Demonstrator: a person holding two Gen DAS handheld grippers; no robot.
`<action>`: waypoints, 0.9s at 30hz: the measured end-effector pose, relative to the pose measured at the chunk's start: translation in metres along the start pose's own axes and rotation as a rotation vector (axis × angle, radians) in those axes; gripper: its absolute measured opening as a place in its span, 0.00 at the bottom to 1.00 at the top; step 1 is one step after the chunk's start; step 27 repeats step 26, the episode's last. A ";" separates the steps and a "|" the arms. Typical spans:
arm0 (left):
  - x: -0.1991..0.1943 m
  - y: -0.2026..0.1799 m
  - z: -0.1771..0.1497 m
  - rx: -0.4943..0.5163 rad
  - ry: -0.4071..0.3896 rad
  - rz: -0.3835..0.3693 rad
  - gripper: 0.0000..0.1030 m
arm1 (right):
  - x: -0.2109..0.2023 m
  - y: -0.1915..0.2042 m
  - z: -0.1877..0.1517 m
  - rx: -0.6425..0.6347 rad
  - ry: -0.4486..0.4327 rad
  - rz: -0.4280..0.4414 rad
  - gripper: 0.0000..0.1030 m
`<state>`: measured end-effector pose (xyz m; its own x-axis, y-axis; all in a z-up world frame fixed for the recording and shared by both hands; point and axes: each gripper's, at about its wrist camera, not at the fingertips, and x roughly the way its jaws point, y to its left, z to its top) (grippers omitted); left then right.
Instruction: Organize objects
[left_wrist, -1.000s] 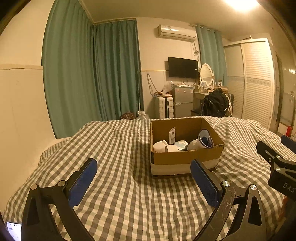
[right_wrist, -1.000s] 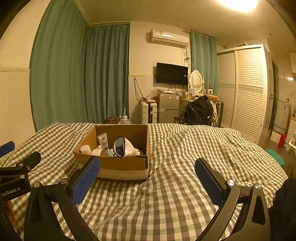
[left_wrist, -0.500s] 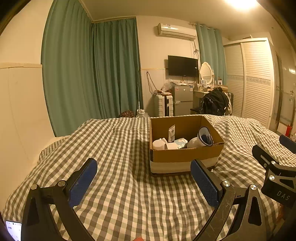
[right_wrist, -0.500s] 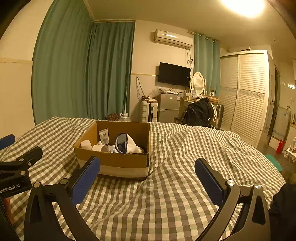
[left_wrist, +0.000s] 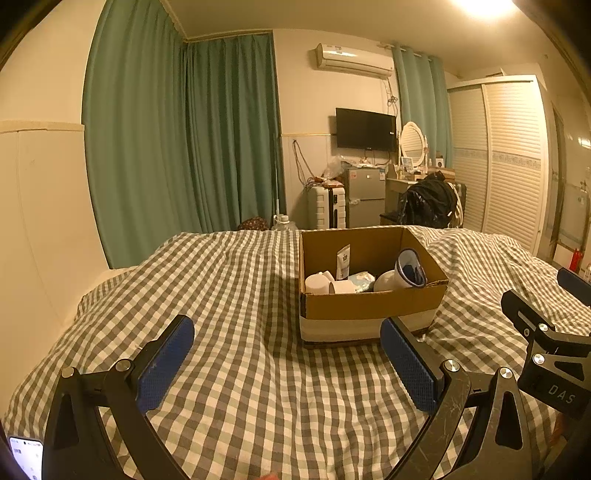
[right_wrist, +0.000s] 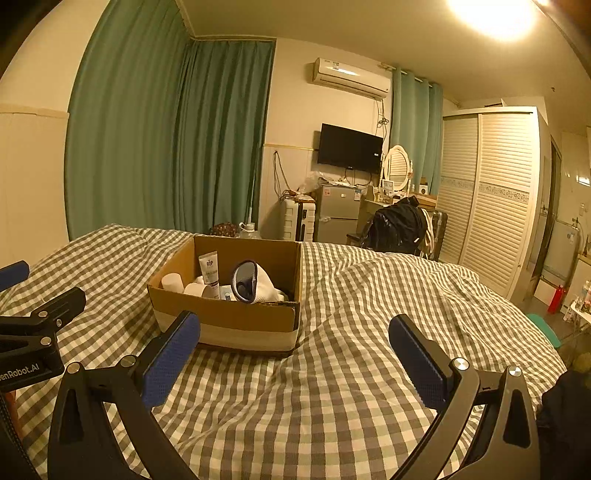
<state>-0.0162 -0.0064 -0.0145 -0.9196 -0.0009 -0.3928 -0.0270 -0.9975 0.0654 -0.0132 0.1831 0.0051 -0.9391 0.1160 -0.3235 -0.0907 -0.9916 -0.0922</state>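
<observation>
A brown cardboard box (left_wrist: 373, 305) (right_wrist: 229, 314) sits on a checked bed cover. Inside stand a white tube (left_wrist: 343, 261) (right_wrist: 209, 272), white rolls (left_wrist: 317, 283) (right_wrist: 173, 282), a pale packet (left_wrist: 360, 277) and a white pouch with a dark blue-rimmed opening (left_wrist: 408, 268) (right_wrist: 248, 281). My left gripper (left_wrist: 288, 363) hovers open over the bed, short of the box and to its left, holding nothing. My right gripper (right_wrist: 293, 360) is open too, short of the box and to its right, empty. Each gripper shows at the edge of the other's view.
The checked bed cover (left_wrist: 229, 295) (right_wrist: 388, 302) is rumpled, with folds to the right of the box. A phone (left_wrist: 26, 458) lies at the lower left. Beyond the bed stand green curtains (left_wrist: 184, 147), a small fridge (left_wrist: 364, 197), a chair with a black bag (right_wrist: 399, 227) and a louvred wardrobe (right_wrist: 495, 199).
Both views have tilted slightly upward and shifted, so the box sits a little lower in each frame. Both grippers stay open and empty; the box contents are unmoved.
</observation>
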 end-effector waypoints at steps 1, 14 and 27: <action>0.000 0.001 0.000 -0.002 0.000 -0.001 1.00 | 0.000 0.000 0.000 0.000 0.000 0.000 1.00; 0.001 0.000 -0.001 0.003 0.010 0.001 1.00 | 0.001 0.000 -0.002 -0.011 0.005 -0.001 1.00; 0.003 -0.001 -0.006 0.014 0.015 0.013 1.00 | 0.003 -0.001 -0.004 -0.016 0.017 0.000 1.00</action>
